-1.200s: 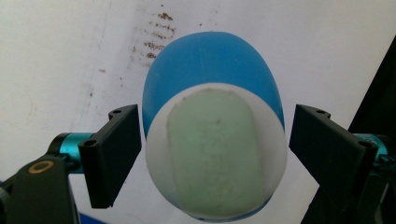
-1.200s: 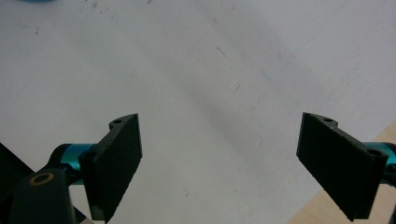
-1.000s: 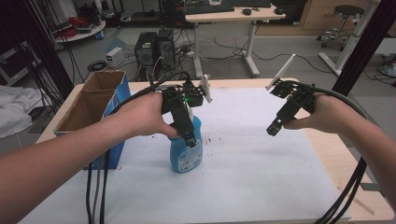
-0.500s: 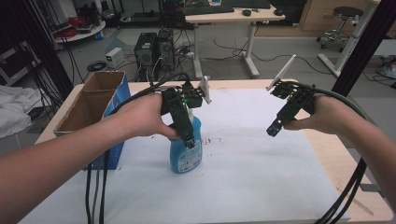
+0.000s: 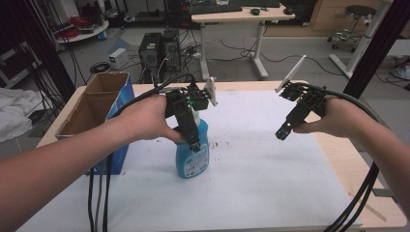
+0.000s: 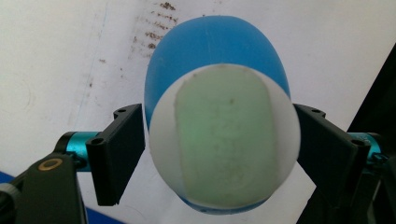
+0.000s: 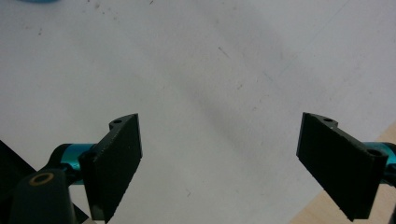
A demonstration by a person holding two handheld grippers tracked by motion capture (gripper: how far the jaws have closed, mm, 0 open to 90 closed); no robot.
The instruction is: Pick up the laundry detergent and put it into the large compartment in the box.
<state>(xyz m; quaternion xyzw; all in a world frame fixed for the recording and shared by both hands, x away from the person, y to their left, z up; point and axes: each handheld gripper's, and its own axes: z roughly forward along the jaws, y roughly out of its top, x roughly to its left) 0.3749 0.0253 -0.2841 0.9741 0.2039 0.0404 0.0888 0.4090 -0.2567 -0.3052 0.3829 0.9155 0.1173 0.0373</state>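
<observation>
While my left gripper (image 5: 192, 137) clamps the white cap (image 6: 224, 140) of the upright blue bottle (image 5: 192, 157) (mid-table, on white sheet (image 5: 251, 183)), my right gripper (image 7: 233, 163) hangs splayed, empty, well right of the bottle. Cardboard box (image 5: 92, 108) left of the bottle.

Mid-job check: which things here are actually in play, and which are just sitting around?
In play:
- blue bottle, upright on the white table cover, white cap between the jaws
- left tongs, closed around the bottle's cap
- right tongs, open, holding nothing, above the cover

Lying about:
- cardboard box at the table's left edge
- desk and stool behind
</observation>
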